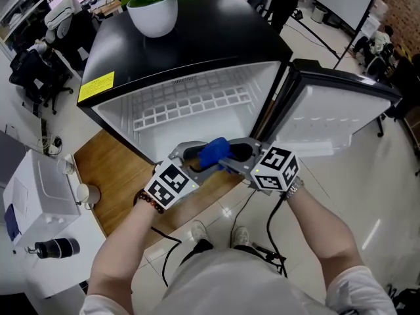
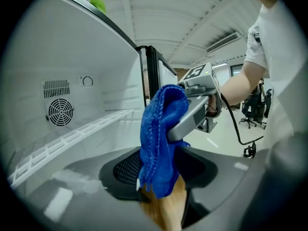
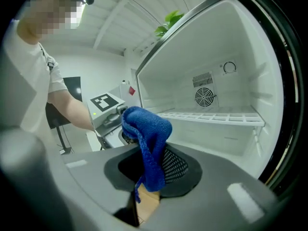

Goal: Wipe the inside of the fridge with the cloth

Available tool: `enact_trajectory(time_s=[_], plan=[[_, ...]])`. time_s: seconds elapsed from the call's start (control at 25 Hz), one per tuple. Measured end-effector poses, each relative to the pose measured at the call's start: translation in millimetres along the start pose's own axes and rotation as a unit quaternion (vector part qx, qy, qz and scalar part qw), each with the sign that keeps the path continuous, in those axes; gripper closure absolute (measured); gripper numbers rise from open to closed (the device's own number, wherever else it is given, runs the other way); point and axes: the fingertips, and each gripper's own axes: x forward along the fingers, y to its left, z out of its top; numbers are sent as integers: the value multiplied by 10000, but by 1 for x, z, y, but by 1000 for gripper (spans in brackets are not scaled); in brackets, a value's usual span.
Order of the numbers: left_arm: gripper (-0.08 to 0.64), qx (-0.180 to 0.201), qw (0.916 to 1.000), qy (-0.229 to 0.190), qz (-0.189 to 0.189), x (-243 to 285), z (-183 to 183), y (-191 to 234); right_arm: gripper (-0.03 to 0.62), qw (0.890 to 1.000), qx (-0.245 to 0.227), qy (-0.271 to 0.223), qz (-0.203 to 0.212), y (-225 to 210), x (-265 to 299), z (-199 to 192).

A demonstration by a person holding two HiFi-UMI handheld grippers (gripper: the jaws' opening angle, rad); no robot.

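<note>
cloth | clamped in right hand-held gripper | before open fridge

Blue knitted cloth | black boxy fridge, white inside | yellow rectangular sticker at its nine o'clock

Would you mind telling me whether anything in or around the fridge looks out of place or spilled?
Nothing stands out: the open fridge is empty with no spills, its wire shelf sits straight, and the right gripper holds the blue cloth.
</note>
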Motion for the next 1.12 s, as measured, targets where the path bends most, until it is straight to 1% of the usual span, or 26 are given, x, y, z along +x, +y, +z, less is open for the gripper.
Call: enact_trajectory(time_s=[0.08,0.12,0.2,0.4,0.56,0.68,0.76,0.88,1.0,1.12], plan=[[370,33,10000,0,22,2,1,-2,522,10000,-2,28,17,2,-1,0],[401,43,10000,2,55,3,2,-3,522,10000,-9,44,-23,0,-2,-1],[435,14,9999,-3,142,5,1,-2,514,9998,-44,92,-170,-4,-4,-3],[443,-207,9988,-56,436,12,0,3,505,9975,-195,206,-653,-19,-8,-10],[443,-423,9971,-135,625,18,2,7,505,9944,-143,159,-1031,-32,-11,-14],[463,-662,9952,-180,698,25,-1,12,494,9914,-95,191,-1295,-42,-15,-20],[473,-877,9921,-159,883,29,-5,20,481,9880,-80,245,-1520,-49,-19,-25],[479,-1178,9851,-117,1247,34,-13,36,476,9817,-108,337,-1872,-60,-27,-33],[479,-1281,9798,-23,1535,44,-21,50,476,9772,-140,356,-2091,-68,-34,-36],[480,-1366,9738,25,1817,57,-27,66,476,9744,-149,315,-2222,-72,-39,-37]])
